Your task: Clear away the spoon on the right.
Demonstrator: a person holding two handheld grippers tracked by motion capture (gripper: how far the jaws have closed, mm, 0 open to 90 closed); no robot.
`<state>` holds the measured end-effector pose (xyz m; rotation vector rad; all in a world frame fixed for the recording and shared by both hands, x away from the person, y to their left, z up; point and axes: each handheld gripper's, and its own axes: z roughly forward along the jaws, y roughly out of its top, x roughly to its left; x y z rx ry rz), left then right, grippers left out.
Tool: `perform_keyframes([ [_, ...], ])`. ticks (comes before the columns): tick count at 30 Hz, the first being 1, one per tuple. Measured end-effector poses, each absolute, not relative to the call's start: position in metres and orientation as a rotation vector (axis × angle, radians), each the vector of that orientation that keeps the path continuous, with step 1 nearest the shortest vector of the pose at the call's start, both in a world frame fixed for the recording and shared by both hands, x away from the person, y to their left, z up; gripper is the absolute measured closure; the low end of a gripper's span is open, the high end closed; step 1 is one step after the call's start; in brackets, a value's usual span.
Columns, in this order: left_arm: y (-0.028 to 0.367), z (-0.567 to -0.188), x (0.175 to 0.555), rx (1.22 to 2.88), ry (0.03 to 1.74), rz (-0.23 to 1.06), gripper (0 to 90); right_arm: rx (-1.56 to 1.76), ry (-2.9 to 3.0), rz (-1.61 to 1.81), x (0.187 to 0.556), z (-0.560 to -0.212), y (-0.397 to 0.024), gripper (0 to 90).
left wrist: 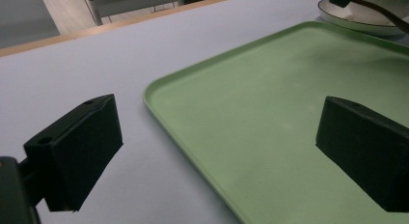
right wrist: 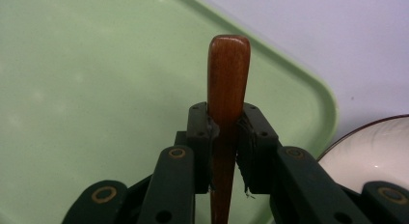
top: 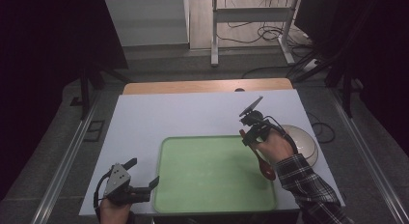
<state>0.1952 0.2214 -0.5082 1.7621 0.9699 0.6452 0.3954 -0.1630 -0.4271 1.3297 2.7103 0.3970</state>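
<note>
the right tongs (top: 248, 133) are clamped on a dark brown wooden spoon (top: 263, 163), jaws pressed to either side of its handle (right wrist: 228, 84), whose rounded end juts out past the fingertips. in the high view the spoon's long axis runs back from the jaws toward the person, its bowl hanging below the hand over the near right corner of the pale green plastic tray (top: 212, 204). so the tray lies directly beneath and to the left of these tongs, while the white ceramic bowl with a dark rim (top: 304, 139) sits just to their right, off the tray. the left tongs (top: 144, 180) rest spread wide and empty, beside the tray's left edge (left wrist: 159, 105), well apart from the spoon. the right hand looks far better placed to set it down.
</note>
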Motion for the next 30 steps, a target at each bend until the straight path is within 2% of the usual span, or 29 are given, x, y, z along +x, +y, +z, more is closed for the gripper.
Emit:
perform_keyframes([
  [20,0.221,-0.508,0.195,1.767,0.97,0.646,2.3,1.352,2.726,0.379,0.385,-0.462,-0.168,76.6],
  [30,0.221,-0.508,0.195,1.767,0.97,0.647,2.3,1.322,2.709,0.457,0.383,-0.459,-0.174,70.0],
])
